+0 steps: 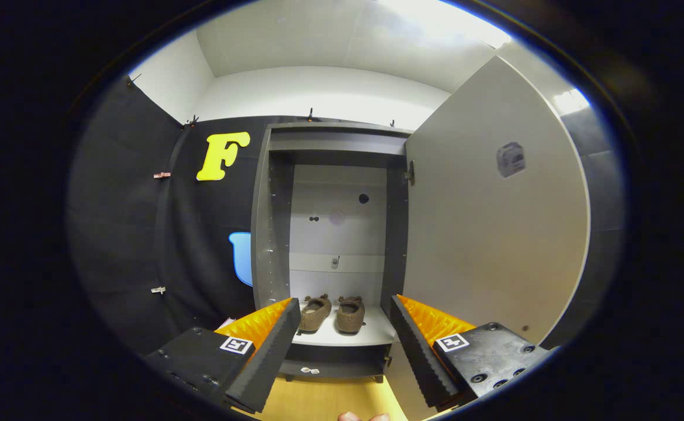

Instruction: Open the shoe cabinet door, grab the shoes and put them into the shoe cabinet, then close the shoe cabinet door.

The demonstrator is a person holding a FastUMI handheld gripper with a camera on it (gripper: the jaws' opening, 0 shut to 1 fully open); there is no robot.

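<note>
Gripper view: pair of brown shoes (332, 313) sits side by side on the lower shelf (371, 334) inside the shoe cabinet (272, 222), toes toward the camera. Cabinet door (494, 234) stands swung wide open to the right of the opening. Gripper (345, 330) hangs in front of the cabinet, fingers spread apart and holding nothing, the shoes beyond and between them. Wooden floor (318, 400) lies below.
</note>
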